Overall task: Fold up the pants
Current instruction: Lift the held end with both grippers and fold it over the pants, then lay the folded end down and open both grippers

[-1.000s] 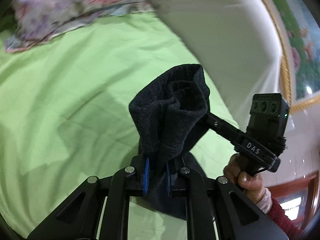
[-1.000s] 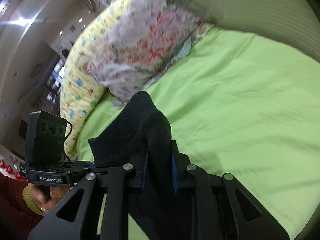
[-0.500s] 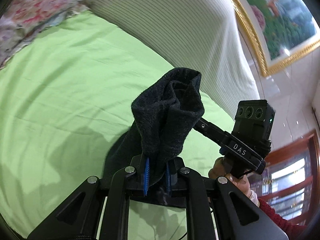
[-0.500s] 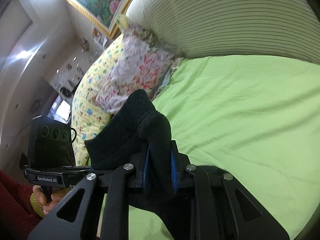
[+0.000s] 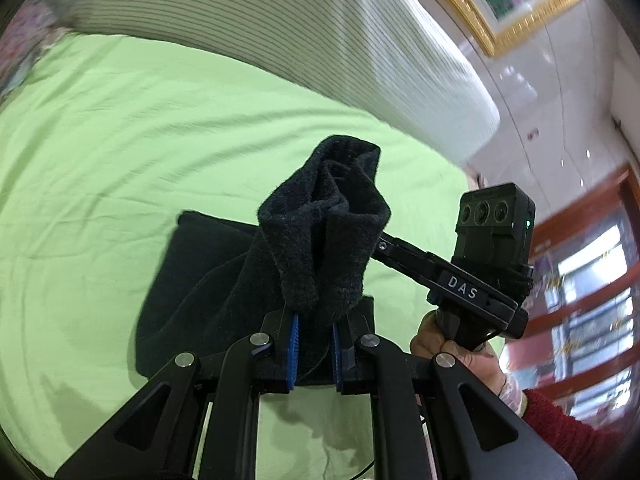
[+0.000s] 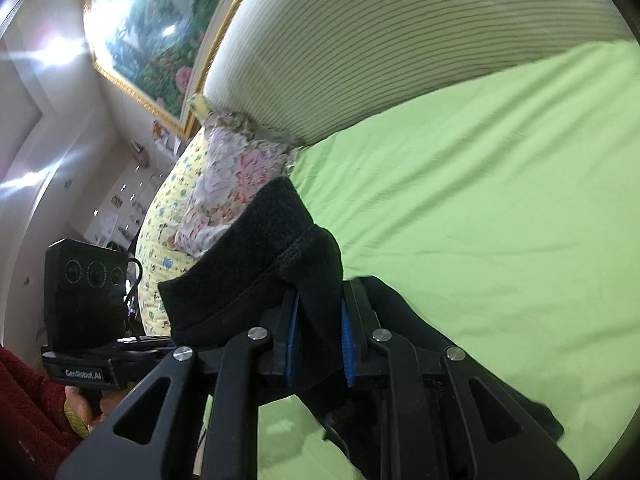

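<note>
The black fleece pants (image 5: pixel 320 236) are pinched at one end by both grippers, side by side, above a green bed sheet (image 5: pixel 120 152). My left gripper (image 5: pixel 314 350) is shut on a bunched edge of the pants. The rest of the cloth hangs down and lies on the sheet (image 5: pixel 188 280). My right gripper (image 6: pixel 318 342) is shut on the pants (image 6: pixel 264 264) too, with cloth trailing to the lower right (image 6: pixel 520 400). The right gripper's body shows in the left wrist view (image 5: pixel 480 280), and the left gripper's body in the right wrist view (image 6: pixel 84 304).
A striped white headboard cushion (image 5: pixel 320 32) runs along the back of the bed. Floral and yellow pillows (image 6: pixel 208 200) lie at the left end. A gold-framed painting (image 6: pixel 152 32) hangs on the wall. A wooden window frame (image 5: pixel 580 280) stands at right.
Both grippers, still holding the pants, have swung toward the headboard side and lowered. More of the pants now lies on the sheet below the left gripper.
</note>
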`<state>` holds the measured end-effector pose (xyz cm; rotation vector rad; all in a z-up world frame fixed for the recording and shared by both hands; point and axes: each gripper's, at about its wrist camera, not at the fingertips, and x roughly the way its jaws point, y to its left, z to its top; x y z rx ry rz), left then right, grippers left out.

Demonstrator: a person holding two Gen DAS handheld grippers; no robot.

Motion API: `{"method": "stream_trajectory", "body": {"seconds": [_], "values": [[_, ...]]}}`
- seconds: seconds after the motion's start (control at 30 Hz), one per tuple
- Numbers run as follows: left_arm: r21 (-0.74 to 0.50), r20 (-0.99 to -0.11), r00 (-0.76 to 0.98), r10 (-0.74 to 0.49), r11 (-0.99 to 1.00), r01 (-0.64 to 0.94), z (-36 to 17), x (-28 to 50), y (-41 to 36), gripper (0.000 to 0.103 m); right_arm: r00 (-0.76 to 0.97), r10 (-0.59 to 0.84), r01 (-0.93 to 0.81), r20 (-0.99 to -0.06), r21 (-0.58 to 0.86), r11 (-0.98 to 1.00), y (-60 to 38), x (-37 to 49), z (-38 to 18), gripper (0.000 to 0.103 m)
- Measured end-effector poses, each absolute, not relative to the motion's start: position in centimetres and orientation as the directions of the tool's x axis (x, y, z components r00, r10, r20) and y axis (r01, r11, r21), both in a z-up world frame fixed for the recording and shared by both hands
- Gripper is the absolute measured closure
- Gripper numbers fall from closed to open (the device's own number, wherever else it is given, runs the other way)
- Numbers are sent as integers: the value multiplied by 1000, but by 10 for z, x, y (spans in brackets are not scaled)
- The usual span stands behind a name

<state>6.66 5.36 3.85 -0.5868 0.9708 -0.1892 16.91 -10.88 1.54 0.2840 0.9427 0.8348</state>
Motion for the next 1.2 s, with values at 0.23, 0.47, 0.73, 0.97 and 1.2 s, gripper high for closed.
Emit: {"method": "stream_trajectory", "body": {"seconds": [0.23, 0.47, 0.73, 0.97, 1.2], "values": [[-495, -756, 508, -412, 868, -34, 26, 80, 12, 92, 358, 721, -445, -593, 570, 690, -143, 156, 4, 84], [-409, -789, 476, -388, 910, 63, 7, 86, -26, 91, 383, 694, -396, -609, 571, 719, -171, 146, -9, 84], [-356, -814, 442, -378, 925, 134, -9, 96, -50, 90, 400, 648, -353, -648, 543, 762, -191, 142, -15, 80], [-354, -830, 394, -396, 918, 178, -22, 102, -70, 74, 432, 551, -268, -714, 481, 834, -209, 135, -18, 77], [-387, -816, 375, -439, 898, 208, -19, 104, -68, 60, 502, 431, -139, -750, 422, 896, -238, 114, -7, 59]]}}
